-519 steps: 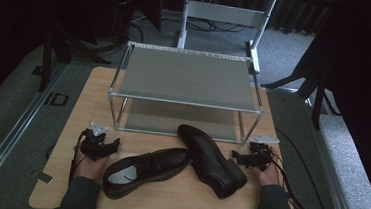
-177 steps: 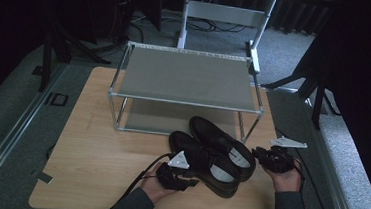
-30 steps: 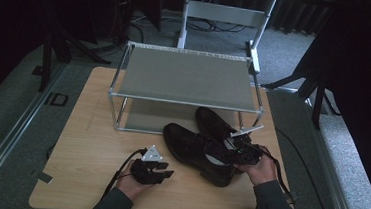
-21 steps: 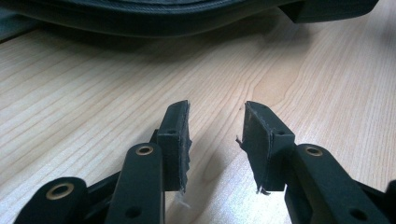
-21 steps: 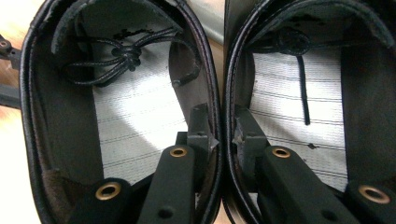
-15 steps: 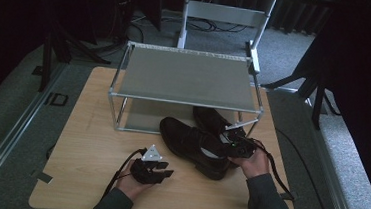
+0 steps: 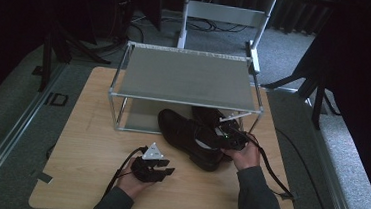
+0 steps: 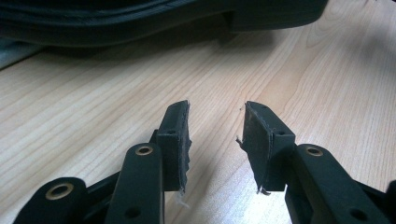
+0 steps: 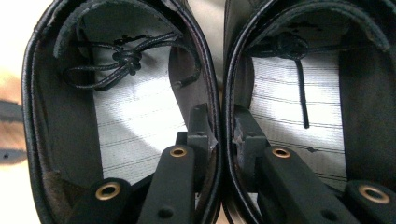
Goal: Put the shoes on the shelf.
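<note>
right gripper (image 9: 219,135) has one jaw inside each shoe, pinching the two touching inner collars together, so both shoes (image 7: 198,135) travel as one bundle

in the high view it sits at the heel end, right hand (image 7: 245,154) just behind it; toes point up-left toward the rack (image 7: 185,77), heels toward the person. Long axis runs diagonal, not square to the rack's front opening

left shoe (image 9: 116,93) and right shoe (image 9: 317,84) lie side by side, walls touching at the pinch; laces loose inside both

key relation: the toes are already at or just under the front rail of the lower shelf (image 7: 139,118), the heels on the table (image 7: 86,127) in front. Likely next move is a push forward along that long axis, swinging the heels a bit to straighten up

clearance: the right front post (image 7: 258,121) is near the far shoe, that's the tight side. Open room under the top shelf to the left. Headroom can't be judged from here

left gripper (image 7: 152,166) spread, nothing between the jaws, resting low on the table, just left of the near shoe's heel end, sole (image 8: 154,21) close ahead in its own view. Right hand is the one on the work; left is free to nudge the heel
</note>
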### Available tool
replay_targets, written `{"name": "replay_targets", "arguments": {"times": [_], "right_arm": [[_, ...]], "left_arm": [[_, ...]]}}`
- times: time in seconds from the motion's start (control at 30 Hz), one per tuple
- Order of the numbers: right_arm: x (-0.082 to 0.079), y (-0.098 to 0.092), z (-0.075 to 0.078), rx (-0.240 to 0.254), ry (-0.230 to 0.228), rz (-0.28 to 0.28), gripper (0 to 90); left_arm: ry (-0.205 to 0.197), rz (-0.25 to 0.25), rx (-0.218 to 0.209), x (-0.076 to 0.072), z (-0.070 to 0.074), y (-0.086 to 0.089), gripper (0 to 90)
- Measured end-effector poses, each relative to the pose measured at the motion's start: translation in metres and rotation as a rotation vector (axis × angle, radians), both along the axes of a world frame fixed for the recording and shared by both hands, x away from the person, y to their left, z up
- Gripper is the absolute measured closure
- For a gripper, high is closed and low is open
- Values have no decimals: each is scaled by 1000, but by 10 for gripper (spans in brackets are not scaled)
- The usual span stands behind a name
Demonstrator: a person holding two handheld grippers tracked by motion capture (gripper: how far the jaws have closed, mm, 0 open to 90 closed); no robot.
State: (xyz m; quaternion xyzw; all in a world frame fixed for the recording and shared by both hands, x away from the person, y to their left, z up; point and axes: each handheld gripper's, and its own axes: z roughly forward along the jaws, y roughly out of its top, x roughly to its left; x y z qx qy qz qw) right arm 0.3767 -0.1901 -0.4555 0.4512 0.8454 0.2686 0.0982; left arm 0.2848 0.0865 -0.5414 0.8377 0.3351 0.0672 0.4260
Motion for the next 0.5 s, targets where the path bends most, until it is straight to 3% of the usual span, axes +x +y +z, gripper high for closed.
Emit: {"name": "replay_targets", "arguments": {"times": [0.43,0.5], "right_arm": [[10,12,2,27,-15,-45,802],[12,18,3,21,-23,-53,801]], "left_arm": [[-30,20,-14,5,11,-7,635],[-54,35,-14,7,16,-13,651]]}}
